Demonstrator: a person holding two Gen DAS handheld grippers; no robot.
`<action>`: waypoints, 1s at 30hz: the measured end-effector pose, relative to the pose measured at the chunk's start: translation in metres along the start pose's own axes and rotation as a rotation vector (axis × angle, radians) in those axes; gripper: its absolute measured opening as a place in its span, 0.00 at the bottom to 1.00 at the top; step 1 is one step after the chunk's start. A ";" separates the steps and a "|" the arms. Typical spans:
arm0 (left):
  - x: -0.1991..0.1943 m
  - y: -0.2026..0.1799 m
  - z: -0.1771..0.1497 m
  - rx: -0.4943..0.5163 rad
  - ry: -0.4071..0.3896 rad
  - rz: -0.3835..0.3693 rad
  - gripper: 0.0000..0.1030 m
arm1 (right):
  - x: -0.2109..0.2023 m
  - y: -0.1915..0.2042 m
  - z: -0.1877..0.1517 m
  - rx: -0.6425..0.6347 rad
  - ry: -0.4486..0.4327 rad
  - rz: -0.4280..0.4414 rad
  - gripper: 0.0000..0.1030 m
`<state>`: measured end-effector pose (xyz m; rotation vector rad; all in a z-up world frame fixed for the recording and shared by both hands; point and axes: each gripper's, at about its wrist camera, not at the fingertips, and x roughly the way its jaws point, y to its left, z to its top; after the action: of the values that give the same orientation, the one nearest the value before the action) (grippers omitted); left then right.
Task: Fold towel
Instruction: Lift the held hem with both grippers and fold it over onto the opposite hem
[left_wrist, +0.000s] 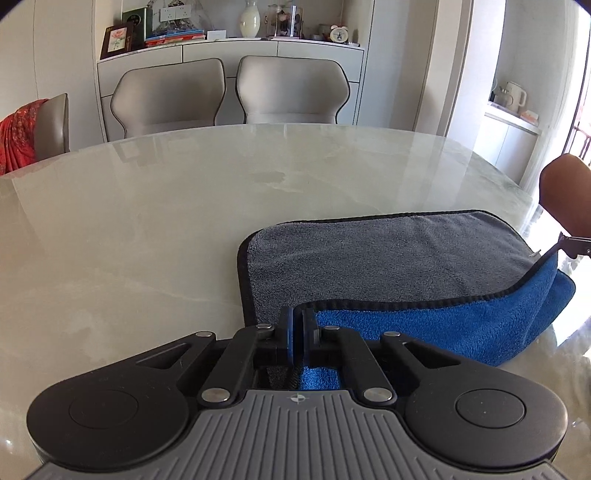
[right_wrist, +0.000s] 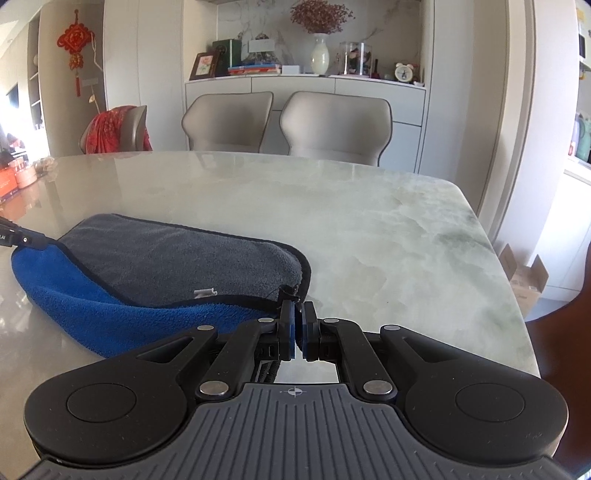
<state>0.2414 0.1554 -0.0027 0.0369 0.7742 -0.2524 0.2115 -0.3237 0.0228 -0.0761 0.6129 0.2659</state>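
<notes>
Left wrist view: towel (left_wrist: 388, 266) lies on the table (left_wrist: 147, 221), toward the near right, grey face up, blue underside showing along the lifted near edge
Left gripper: left gripper (left_wrist: 298, 325) has its jaws pressed together on the black-bound near edge at the towel's left corner; blue cloth shows beneath the fingers
Far side of this view: right gripper (left_wrist: 574, 245) shows only as a dark tip at the frame edge, meeting the towel's other near corner; its jaw state cannot be read from here
Right wrist view: towel (right_wrist: 177, 258) sits left of centre on the table (right_wrist: 369, 221), a white tag on the grey face near the lifted hem
Right gripper: right gripper (right_wrist: 298, 323) is pinched on the corner by the black hem, only a sliver of gap between the pads
Progress: both near corners are held and raised slightly, so the blue side curls up; judged as the start of a fold
Done: corners secured
Left: carry the near edge over to the far edge, lay it flat, release; no completed fold is visible yet
</notes>
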 end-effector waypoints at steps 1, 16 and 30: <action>0.000 0.001 0.000 0.000 -0.001 -0.001 0.04 | 0.000 0.000 0.000 0.000 -0.001 0.000 0.04; -0.017 0.015 0.030 -0.124 -0.171 0.024 0.04 | 0.037 -0.001 0.037 -0.005 0.013 -0.033 0.04; 0.050 0.024 0.054 -0.113 -0.081 0.115 0.05 | 0.108 -0.002 0.060 -0.053 0.107 -0.110 0.04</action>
<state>0.3190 0.1614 -0.0001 -0.0350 0.7022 -0.1004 0.3305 -0.2929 0.0095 -0.1757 0.7061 0.1719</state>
